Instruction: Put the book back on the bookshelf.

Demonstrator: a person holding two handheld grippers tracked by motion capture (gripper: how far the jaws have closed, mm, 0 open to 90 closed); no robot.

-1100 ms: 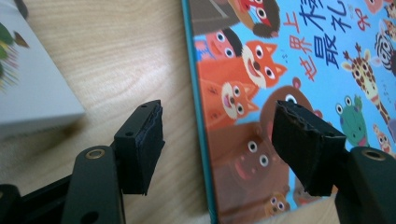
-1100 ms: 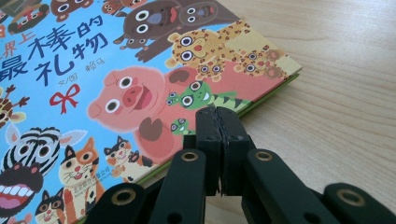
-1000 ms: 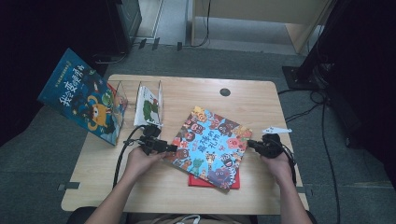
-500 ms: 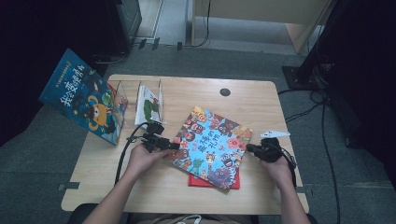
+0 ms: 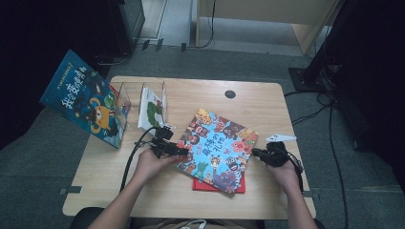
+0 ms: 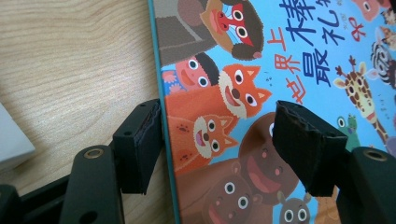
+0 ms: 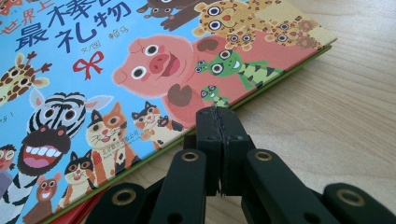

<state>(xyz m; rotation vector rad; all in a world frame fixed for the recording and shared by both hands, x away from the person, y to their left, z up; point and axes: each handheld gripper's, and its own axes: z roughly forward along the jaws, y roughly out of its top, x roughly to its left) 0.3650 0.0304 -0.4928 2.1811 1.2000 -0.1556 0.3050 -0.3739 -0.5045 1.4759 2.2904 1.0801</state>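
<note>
A colourful animal picture book (image 5: 217, 148) lies at an angle on the wooden table (image 5: 200, 95), on top of a red book (image 5: 219, 187). My left gripper (image 5: 179, 151) is at the book's left edge. In the left gripper view it (image 6: 219, 126) is open: one jaw rests on the table against the edge and the other is over the cover (image 6: 261, 93). My right gripper (image 5: 255, 152) is by the book's right edge. In the right gripper view its jaws (image 7: 219, 116) are pressed together with nothing between them, tips just short of the cover (image 7: 140, 60).
A blue picture book (image 5: 83, 102) leans against a clear stand (image 5: 124, 95) at the table's left edge. A green and white book (image 5: 153, 107) stands in the stand's slots. A round cable hole (image 5: 230, 94) is at the back. A white object (image 6: 14, 140) lies near my left gripper.
Both hands have shifted only slightly at the book's two edges. The book has not moved.
</note>
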